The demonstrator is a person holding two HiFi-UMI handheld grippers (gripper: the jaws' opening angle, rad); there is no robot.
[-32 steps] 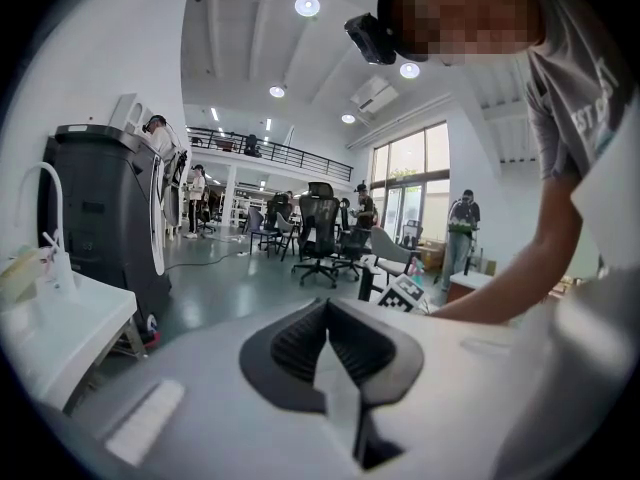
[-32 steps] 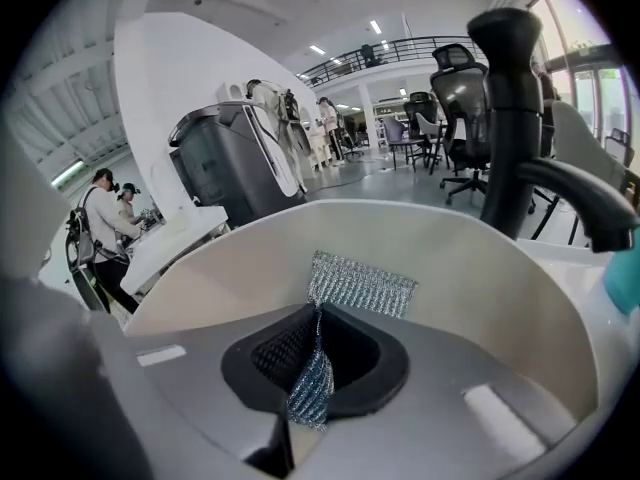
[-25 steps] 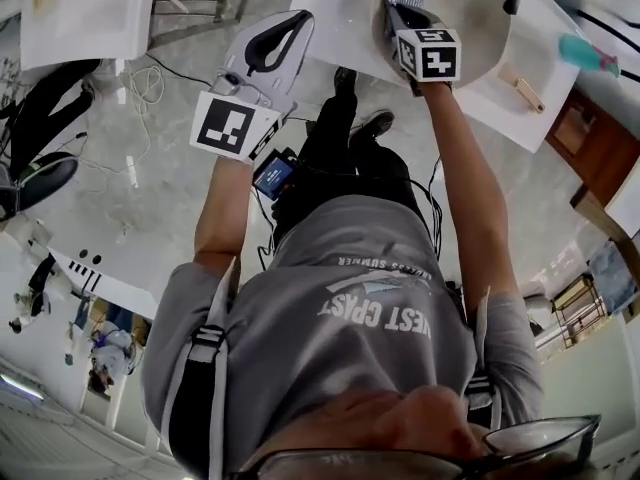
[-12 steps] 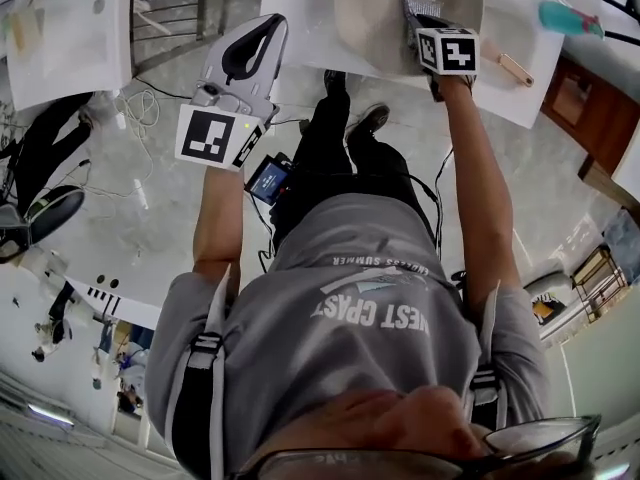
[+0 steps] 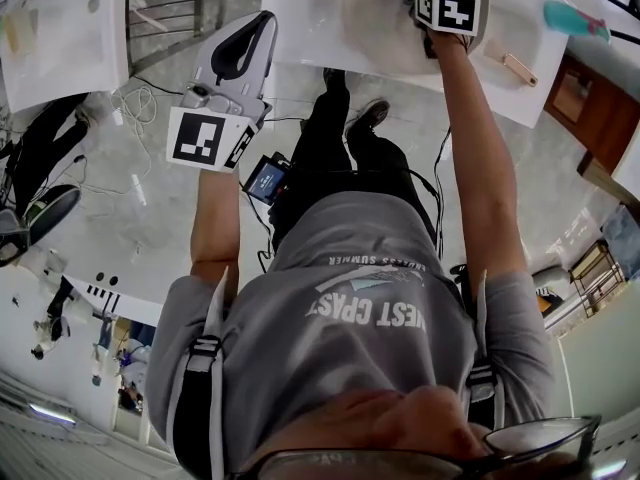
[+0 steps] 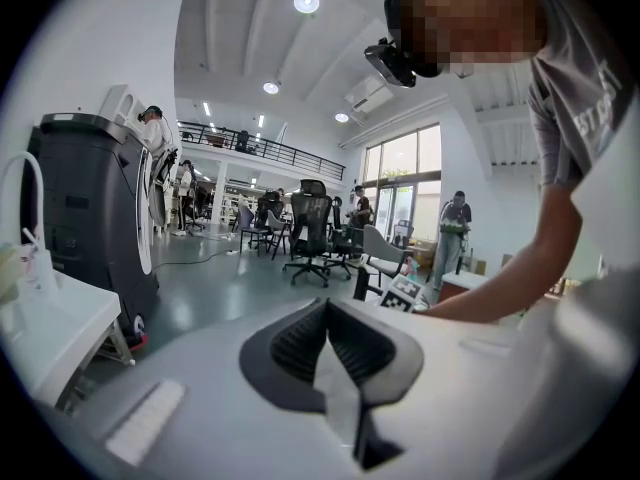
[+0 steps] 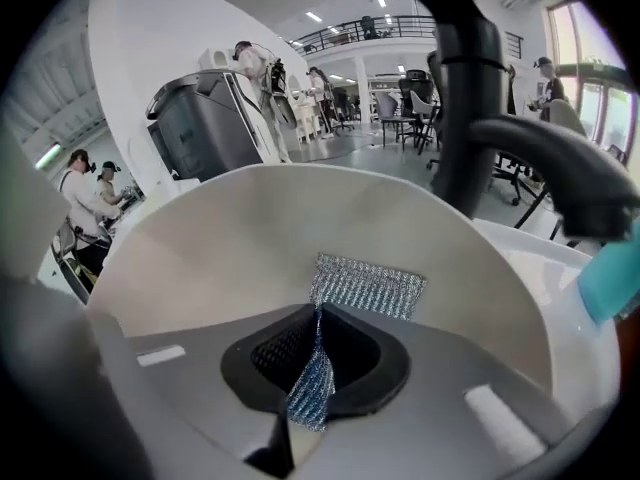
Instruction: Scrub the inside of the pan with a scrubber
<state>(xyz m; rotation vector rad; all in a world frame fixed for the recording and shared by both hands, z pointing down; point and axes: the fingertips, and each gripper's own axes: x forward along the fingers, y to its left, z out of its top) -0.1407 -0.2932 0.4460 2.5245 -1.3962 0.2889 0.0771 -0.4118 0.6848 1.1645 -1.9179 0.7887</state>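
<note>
Pan [image 5: 375, 23] partly beyond head view's edge

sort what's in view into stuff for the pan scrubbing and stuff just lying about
For the job: pan; scrubber; right claw, shut on the scrubber.
Lying about: wooden-handled tool; teal object.

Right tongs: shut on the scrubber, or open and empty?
Shut on the scrubber. The right tongs pinch the silvery mesh between them; its free end sticks out inside the pan.
</note>
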